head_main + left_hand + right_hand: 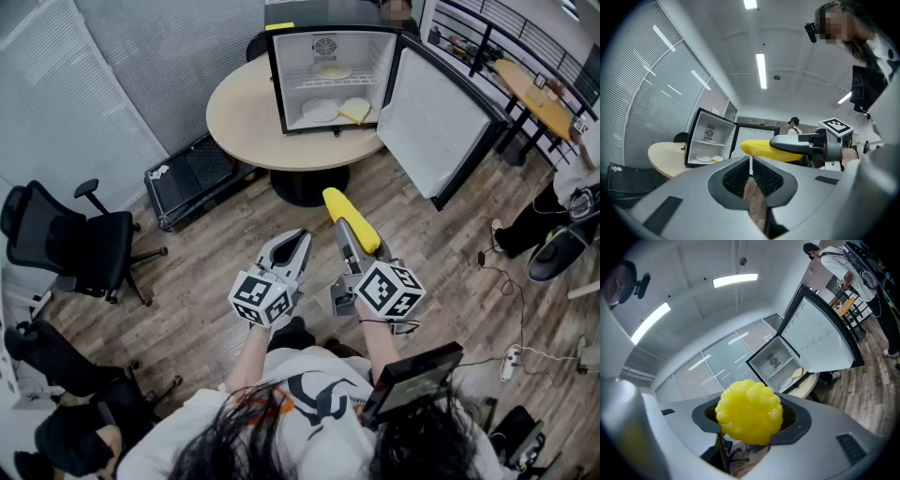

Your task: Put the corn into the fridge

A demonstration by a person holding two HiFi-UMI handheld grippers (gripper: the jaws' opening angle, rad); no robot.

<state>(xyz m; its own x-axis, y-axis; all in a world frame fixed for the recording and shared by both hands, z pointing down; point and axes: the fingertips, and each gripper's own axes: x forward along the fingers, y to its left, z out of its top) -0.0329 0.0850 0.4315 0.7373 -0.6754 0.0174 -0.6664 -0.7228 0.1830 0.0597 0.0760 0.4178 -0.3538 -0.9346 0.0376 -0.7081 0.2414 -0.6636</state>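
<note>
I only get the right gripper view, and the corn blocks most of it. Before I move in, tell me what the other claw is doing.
Observer: The left claw is closed with nothing in it, level beside the right claw.
Operator: Give me the lie of the corn.
Observer: The corn sticks lengthwise out of the right claw, with its free end toward the fridge.
Operator: Report the shelves.
Observer: A plate lies on the upper shelf.
</note>
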